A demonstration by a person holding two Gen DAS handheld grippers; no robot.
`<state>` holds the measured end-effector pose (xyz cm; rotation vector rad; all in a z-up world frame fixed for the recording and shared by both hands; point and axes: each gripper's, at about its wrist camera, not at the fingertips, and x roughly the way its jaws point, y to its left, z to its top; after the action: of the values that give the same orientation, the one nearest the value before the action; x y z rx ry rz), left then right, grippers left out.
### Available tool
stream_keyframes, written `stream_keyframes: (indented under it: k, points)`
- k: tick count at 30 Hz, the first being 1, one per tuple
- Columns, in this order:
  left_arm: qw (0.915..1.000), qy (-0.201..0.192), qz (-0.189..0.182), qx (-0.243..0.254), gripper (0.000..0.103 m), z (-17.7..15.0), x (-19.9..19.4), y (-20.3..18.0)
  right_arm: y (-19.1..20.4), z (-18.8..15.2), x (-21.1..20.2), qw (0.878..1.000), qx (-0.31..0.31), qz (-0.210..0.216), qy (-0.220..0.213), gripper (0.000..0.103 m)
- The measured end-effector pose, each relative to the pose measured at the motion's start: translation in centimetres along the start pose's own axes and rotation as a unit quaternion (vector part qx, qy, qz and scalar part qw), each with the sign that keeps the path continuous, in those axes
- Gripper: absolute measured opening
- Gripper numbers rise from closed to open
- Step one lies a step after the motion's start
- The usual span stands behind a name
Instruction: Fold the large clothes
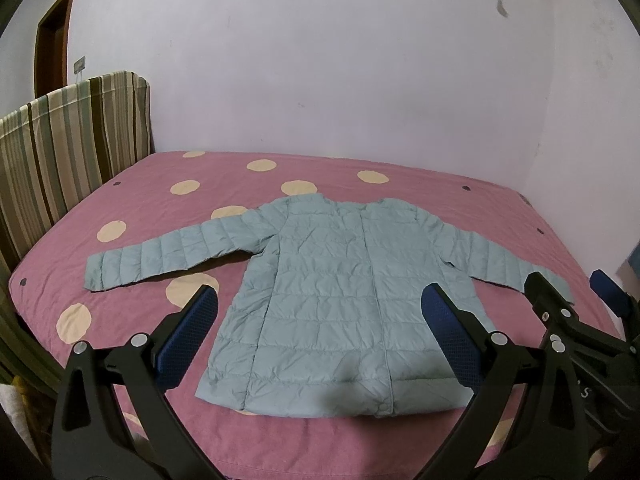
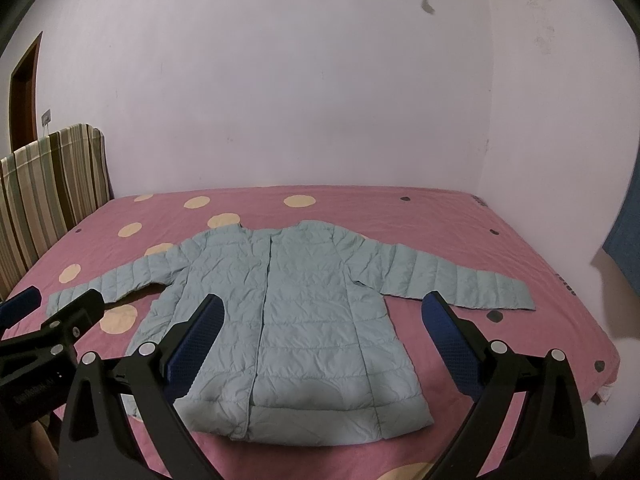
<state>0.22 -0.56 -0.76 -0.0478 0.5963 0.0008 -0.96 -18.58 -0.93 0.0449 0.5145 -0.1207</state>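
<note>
Jacket in pale blue quilting is lying flat and face up on the pink dotted bed, filling the centre of both views, collar toward the far wall and hem nearest me, with one sleeve reaching to the left of the frame and the other to the right. I am holding the left tool above the hem with its blue pads spread wide and nothing between them; the right tool is hovering the same way, fingers apart and empty, and each one is showing at the edge of the other's view. Nothing is folded yet, so I am judging this as the very start, probably reaching for a sleeve or a side edge. The risks I am weighing: the shell looks slick and puffy, so a shallow pinch could be slipping off, or catching only the top layer and peeling the front panel open along the placket. Dragging a sleeve across could also be bunching the body, since nothing is pinning it down. The striped headboard at the left of the frame is well apart from the work. With both tools this close together, I am also watching for them knocking into each other.
</note>
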Motion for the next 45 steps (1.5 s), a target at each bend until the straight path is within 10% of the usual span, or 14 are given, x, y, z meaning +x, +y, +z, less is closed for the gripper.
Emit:
stream_keyframes:
  k: [45]
  points:
    - [1.0, 0.001, -0.002, -0.001, 0.101, -0.33, -0.1, 0.05, 0.53, -0.12, 0.09, 1.0, -0.001, 0.0, 0.003, 0.098]
